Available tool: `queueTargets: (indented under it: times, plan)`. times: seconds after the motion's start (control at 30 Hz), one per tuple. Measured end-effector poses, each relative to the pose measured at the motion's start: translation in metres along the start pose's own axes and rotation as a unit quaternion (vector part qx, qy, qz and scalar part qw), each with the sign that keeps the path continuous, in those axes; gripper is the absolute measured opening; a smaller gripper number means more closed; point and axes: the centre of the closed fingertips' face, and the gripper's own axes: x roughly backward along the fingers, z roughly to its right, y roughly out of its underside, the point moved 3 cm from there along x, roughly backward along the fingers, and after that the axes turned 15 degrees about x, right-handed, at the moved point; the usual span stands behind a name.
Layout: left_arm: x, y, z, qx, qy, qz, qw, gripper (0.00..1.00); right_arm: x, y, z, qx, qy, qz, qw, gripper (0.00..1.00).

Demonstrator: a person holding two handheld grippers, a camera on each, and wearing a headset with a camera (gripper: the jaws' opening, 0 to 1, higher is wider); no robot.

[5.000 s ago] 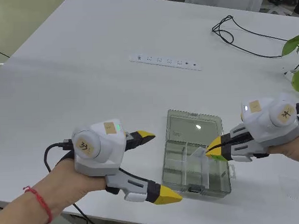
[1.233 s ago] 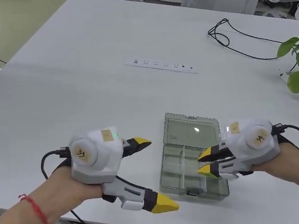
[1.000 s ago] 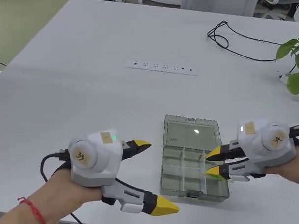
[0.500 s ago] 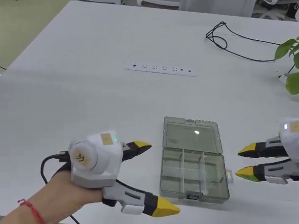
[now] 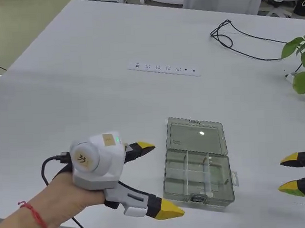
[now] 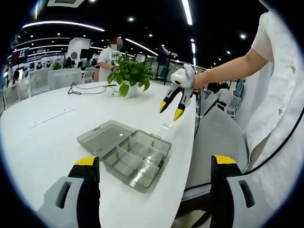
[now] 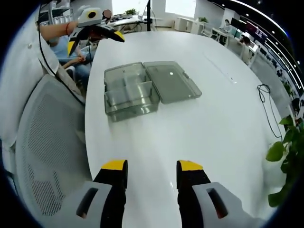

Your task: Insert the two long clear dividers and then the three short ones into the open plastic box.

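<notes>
Person w/ two hand-held grippers, white/grey/yellow.
L gripper (image 5: 159, 178): rounded white shell, grey & black arms, fingers (image 5: 168, 209) capped in yellow; grey finger bases each w/ a dark slot; black cable (image 5: 50, 160) loops off its rear. R gripper (image 5: 289, 173): same build, lower tip tinged green. Red string bracelet (image 5: 38, 208) on L wrist. White short sleeve (image 6: 265, 35) on R arm, white top (image 6: 280, 90).

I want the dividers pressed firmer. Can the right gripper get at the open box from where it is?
Probably yes. The right gripper, open, is right of the box with bare table between them; the left gripper is on the other side, out of the way.
</notes>
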Motion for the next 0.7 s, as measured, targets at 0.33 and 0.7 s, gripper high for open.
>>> queueTargets:
  times: [0.33,0.7]
  plan:
    - [0.001,0.001,-0.001,0.003,-0.002,-0.002,1.0000,1.00,-0.011,0.040,-0.004,0.025,-0.038,-0.060,0.9972,0.47]
    - [0.001,0.004,-0.001,0.006,-0.005,-0.007,0.9999,1.00,-0.032,0.068,-0.008,0.080,-0.073,-0.129,0.9858,0.48]
